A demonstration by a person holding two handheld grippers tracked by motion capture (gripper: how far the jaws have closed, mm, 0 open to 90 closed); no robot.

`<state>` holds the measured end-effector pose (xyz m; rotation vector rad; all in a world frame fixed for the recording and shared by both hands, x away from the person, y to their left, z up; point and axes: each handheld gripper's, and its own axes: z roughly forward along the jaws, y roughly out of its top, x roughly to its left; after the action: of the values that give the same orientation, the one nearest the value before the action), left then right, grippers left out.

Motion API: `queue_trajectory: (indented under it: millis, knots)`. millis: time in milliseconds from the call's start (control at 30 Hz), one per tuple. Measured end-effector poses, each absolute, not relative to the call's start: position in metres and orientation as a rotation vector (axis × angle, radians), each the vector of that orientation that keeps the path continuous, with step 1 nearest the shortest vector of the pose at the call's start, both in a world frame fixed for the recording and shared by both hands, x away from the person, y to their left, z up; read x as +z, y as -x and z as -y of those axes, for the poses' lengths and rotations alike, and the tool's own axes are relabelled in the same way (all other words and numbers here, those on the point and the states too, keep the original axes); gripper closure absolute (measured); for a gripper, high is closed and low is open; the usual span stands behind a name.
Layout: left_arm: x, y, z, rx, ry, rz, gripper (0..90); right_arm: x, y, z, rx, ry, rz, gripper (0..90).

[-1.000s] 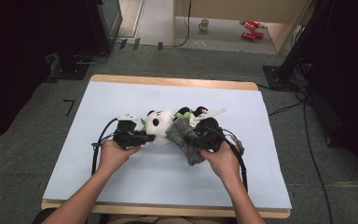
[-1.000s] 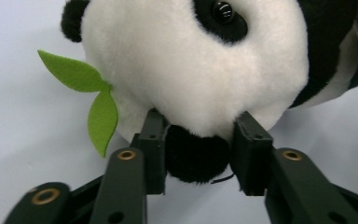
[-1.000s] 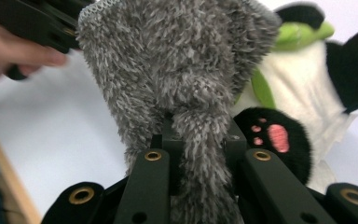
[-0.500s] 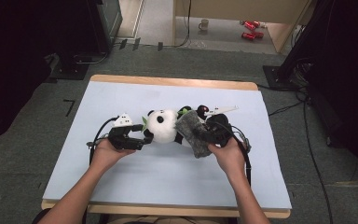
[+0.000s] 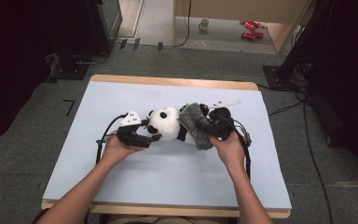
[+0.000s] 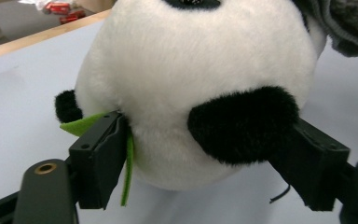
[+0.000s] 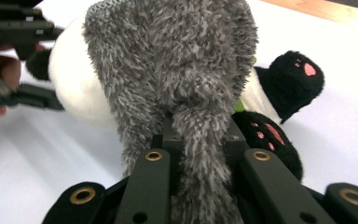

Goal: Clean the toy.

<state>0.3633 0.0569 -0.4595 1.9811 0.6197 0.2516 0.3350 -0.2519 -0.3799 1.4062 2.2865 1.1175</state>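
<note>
I see the panda plush (image 5: 165,123) lying mid-table on the pale blue sheet (image 5: 168,186), a grey fuzzy sock (image 5: 196,125) draped over its body. My right gripper (image 5: 216,126) is clenched on the sock's fabric. My left gripper (image 5: 142,138) has just been opening, its jaws now spread either side of the panda's head. Beyond the table's wooden edge (image 5: 168,81) lies grey carpet (image 5: 37,107), cables, and a mug (image 5: 204,24).

Both forearms bare, no sleeves visible. Left gripper (image 5: 156,136): black body, grey three-cornered plate on top with small dark markings, possibly numbers; black cable loop. Right gripper (image 7: 198,135): black link arms, brass-coloured rivets; black cable trailing along wrist.
</note>
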Motion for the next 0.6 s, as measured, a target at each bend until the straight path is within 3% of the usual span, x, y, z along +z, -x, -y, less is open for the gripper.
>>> queue_trajectory:
  millis: [200,267,600]
  knots:
    - [-0.460,-0.356,-0.048,0.271,-1.996,-0.737,52.3,-0.377,-0.337,0.255,1.168,-1.438,-2.251,79.2]
    - [-0.458,-0.355,-0.047,0.243,-2.003,-0.755,56.8,-0.372,-0.335,0.255,1.215,-1.439,-2.237,79.2]
    - [-0.448,-0.345,-0.038,0.220,-1.971,-0.767,61.9,-0.358,-0.323,0.224,1.299,-1.357,-2.297,79.2]
